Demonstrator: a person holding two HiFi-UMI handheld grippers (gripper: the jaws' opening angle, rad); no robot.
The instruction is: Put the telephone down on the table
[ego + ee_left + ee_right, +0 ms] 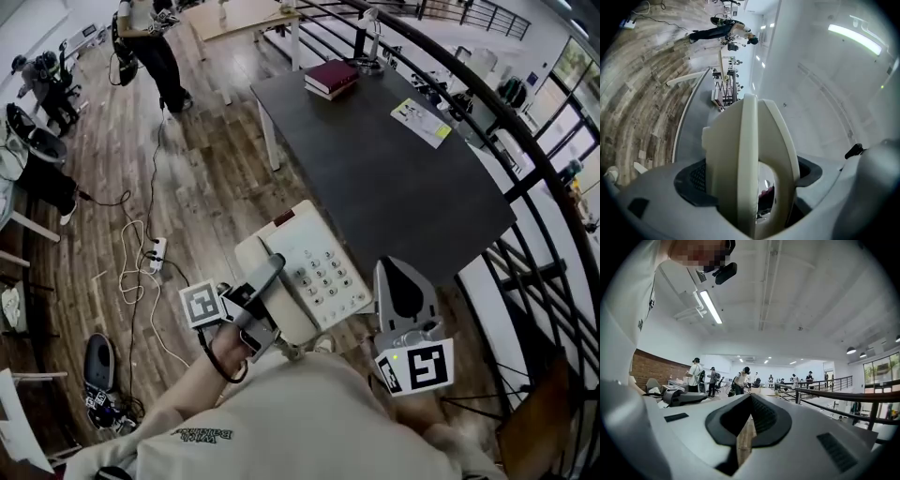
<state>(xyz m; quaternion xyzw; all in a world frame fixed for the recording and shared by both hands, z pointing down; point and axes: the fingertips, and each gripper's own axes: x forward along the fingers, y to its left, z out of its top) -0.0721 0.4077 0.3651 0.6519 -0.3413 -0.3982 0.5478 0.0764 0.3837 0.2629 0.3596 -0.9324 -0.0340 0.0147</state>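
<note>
A cream push-button telephone [309,272], handset on its cradle, hangs in the air above the wooden floor, near the front corner of the dark grey table [394,178]. My left gripper [267,283] is shut on the telephone's near left edge, one grey jaw lying across its top. In the left gripper view the telephone [752,140] stands edge-on between the wide-set jaws of the left gripper [752,174]. To the right of the telephone, my right gripper [396,272] is shut and holds nothing. In the right gripper view the right gripper [749,404] has its jaws together.
On the table's far end lie stacked red books [331,77] and a printed sheet [421,122]. A black railing [525,187] runs along the table's right side. A power strip [157,253] with cables lies on the floor at left. A person [150,47] stands far back.
</note>
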